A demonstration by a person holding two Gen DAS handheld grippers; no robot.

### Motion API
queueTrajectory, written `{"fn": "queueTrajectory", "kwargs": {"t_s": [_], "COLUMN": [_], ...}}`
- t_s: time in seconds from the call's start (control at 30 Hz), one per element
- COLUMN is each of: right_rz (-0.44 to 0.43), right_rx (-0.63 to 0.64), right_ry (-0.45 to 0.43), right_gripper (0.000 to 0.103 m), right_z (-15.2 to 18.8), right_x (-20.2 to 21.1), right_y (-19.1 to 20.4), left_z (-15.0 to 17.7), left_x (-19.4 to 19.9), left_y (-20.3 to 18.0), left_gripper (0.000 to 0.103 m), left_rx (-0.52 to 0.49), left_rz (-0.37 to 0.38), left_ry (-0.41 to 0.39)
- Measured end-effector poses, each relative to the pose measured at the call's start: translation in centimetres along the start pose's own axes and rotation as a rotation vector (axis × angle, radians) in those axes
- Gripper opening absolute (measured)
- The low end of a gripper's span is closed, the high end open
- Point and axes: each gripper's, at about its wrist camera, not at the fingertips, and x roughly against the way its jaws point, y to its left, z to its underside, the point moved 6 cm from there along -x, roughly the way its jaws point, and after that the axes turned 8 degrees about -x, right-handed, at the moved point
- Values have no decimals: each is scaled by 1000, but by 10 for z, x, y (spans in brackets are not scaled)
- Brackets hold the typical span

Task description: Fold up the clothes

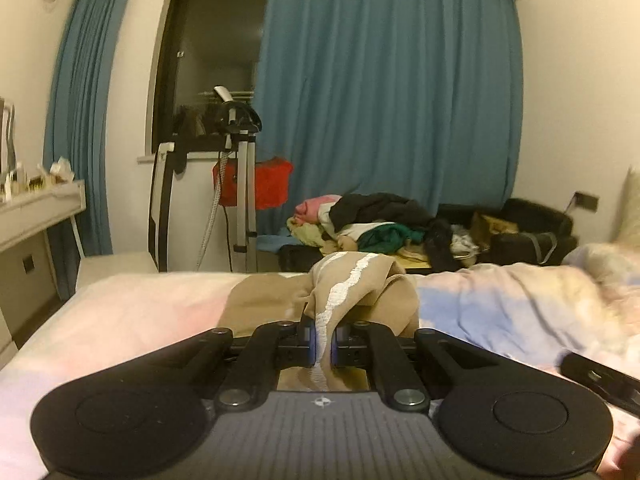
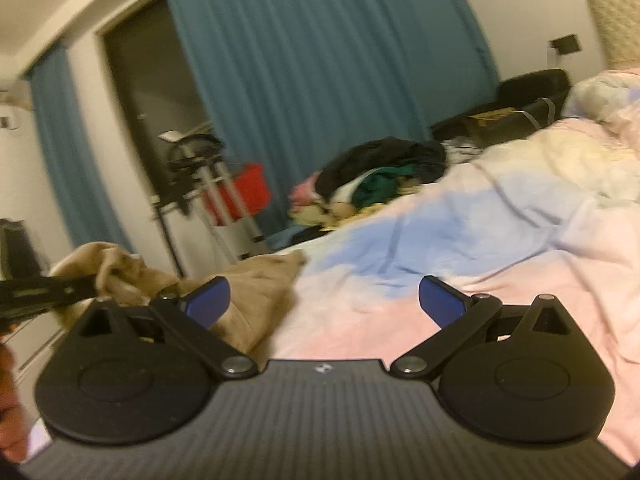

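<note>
The bed carried my tan garment, soft, light and sure to sag, so its white-trimmed edge seemed the best hold; my left hand-held gripper pinched that edge, my right hand-held gripper gaped empty

The left gripper points slightly below level, its jaws drawn together and clamped on a fold of tan cloth. The right gripper is rolled somewhat to one side, with its blue pads spread wide and nothing between them. At the blurred left edge, what appears to be a hand is partly visible.
</note>
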Motion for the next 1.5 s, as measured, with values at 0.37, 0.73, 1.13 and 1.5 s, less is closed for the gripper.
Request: {"fn": "queueTrajectory", "kwargs": {"t_s": [0.37,0.73,1.13,1.5], "right_rz": [-116,-127,-102,-21], "right_rx": [129,311,214,243], "right_ry": [379,588,410,697], "right_gripper": [81,54,7,9], "right_z": [91,179,100,124], "right_x": [3,-9,12,38], "right_y": [75,115,106,56], "left_z": [95,111,124,127], "left_x": [18,57,20,39], "left_y": [95,133,113,96], "left_gripper": [18,53,62,70], "left_rx": [188,233,302,184], "left_rz": [-44,-57,-9,-101], "left_ry": [288,216,302,386]}}
